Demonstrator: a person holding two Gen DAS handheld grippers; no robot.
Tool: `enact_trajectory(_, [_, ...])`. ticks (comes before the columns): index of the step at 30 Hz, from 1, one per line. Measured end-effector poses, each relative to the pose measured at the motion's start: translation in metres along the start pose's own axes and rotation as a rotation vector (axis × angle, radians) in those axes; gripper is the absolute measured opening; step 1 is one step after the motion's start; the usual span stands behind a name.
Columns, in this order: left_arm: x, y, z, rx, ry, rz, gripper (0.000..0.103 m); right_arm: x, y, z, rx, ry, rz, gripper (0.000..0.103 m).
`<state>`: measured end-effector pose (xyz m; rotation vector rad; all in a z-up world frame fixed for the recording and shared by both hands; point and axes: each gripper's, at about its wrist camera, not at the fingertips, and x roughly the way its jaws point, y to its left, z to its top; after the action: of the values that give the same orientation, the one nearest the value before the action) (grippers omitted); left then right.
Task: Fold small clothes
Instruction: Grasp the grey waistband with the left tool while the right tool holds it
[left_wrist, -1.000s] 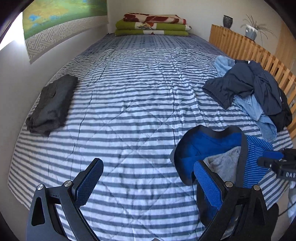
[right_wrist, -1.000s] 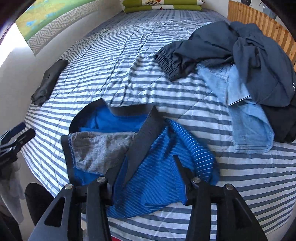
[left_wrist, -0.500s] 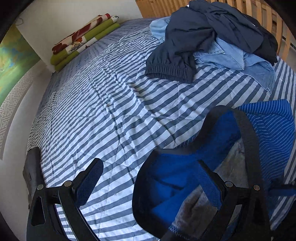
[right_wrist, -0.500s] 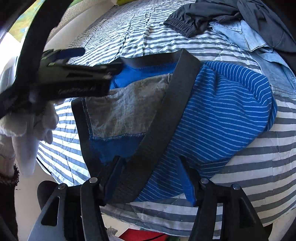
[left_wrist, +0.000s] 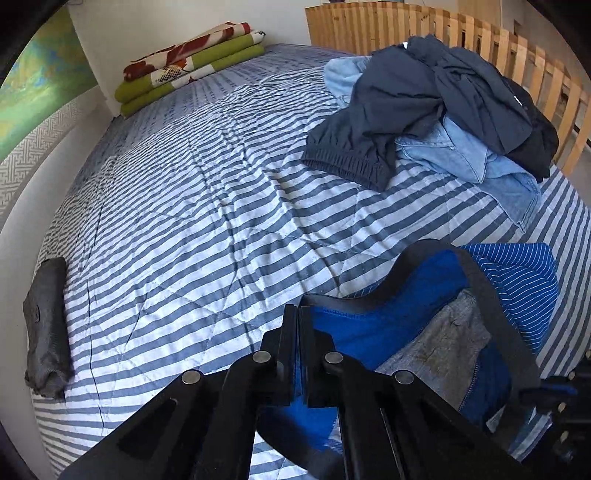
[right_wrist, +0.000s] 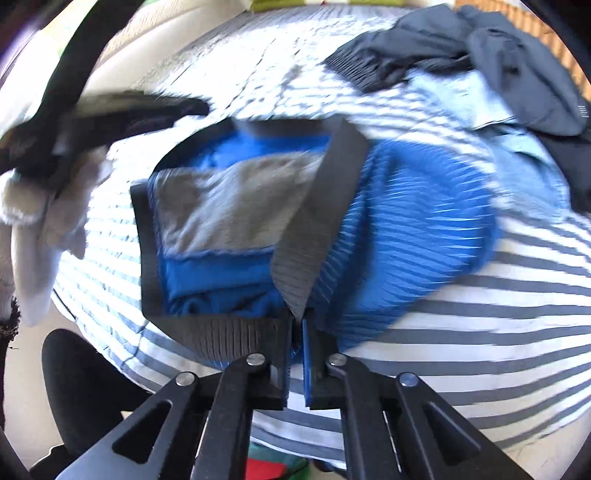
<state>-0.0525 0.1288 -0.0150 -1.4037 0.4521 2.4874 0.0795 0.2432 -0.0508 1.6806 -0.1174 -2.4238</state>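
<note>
The blue underwear (left_wrist: 424, 325) lies crumpled at the near right edge of the striped bed (left_wrist: 221, 221), its dark waistband (right_wrist: 317, 221) twisted. The left gripper (left_wrist: 298, 314) is clenched on the waistband's left edge and the right gripper (right_wrist: 297, 325) on its near fold, likely to pull the garment flat for folding.

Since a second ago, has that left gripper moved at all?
Yes. The left gripper has swung right across the striped bedspread, away from the folded dark garment, onto the blue underwear's waistband.
</note>
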Motion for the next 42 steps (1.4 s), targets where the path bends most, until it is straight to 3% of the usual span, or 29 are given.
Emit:
enact_trajectory(3, [-0.005,0.001,0.002,0.050,-0.001,0.047,0.004,-0.019,-0.018,0.000,0.016,-0.042,-0.036,0.003])
enact_trajectory(4, [-0.003,-0.001,0.003,0.064,0.020,0.020,0.024,-0.024,-0.023,-0.001,0.020,-0.052,-0.051,0.003])
enact_trajectory(5, [0.000,-0.004,0.005,0.077,0.045,-0.022,0.060,-0.028,-0.028,0.000,0.026,-0.057,-0.061,0.003])
enact_trajectory(7, [0.005,-0.018,0.007,0.131,0.037,-0.063,0.091,-0.032,-0.038,-0.005,0.044,-0.058,-0.070,0.003])
enact_trajectory(8, [0.007,-0.027,0.008,0.169,0.019,-0.054,0.091,-0.032,-0.040,-0.003,0.052,-0.056,-0.077,0.003])
enact_trajectory(13, [0.045,-0.056,0.022,0.286,0.071,-0.057,0.091,-0.028,-0.061,-0.008,0.104,-0.035,-0.088,0.003])
enact_trajectory(14, [0.052,-0.057,0.024,0.283,0.081,-0.053,0.085,-0.029,-0.065,-0.010,0.113,-0.033,-0.090,0.003])
enact_trajectory(15, [0.058,-0.057,0.025,0.274,0.088,-0.050,0.078,-0.026,-0.068,-0.011,0.121,-0.031,-0.093,0.003])
enact_trajectory(17, [0.069,-0.053,0.023,0.236,0.136,-0.068,0.027,-0.024,-0.075,-0.012,0.142,-0.032,-0.094,0.003])
enact_trajectory(20, [0.060,-0.042,0.017,0.164,0.127,-0.130,0.009,-0.026,-0.081,-0.009,0.163,-0.038,-0.092,0.003])
enact_trajectory(27, [-0.025,0.019,0.002,-0.051,-0.021,-0.110,0.006,-0.063,-0.068,0.014,0.137,-0.146,-0.130,0.003])
enact_trajectory(31, [-0.099,0.057,-0.011,-0.158,-0.102,-0.087,0.006,-0.107,-0.049,0.029,0.063,-0.235,-0.088,0.003])
enact_trajectory(35, [-0.178,0.069,-0.030,-0.169,-0.189,-0.019,0.006,-0.146,-0.030,0.044,0.007,-0.316,-0.018,0.003])
enact_trajectory(37, [-0.204,0.075,-0.035,-0.181,-0.195,-0.025,0.006,-0.160,-0.028,0.049,0.007,-0.332,0.043,0.003])
enact_trajectory(39, [-0.214,0.078,-0.040,-0.194,-0.184,-0.026,0.006,-0.164,-0.028,0.058,0.005,-0.341,0.065,0.003])
enact_trajectory(42, [-0.185,0.078,-0.043,-0.204,-0.118,-0.001,0.009,-0.141,-0.030,0.071,0.015,-0.318,0.025,0.003])
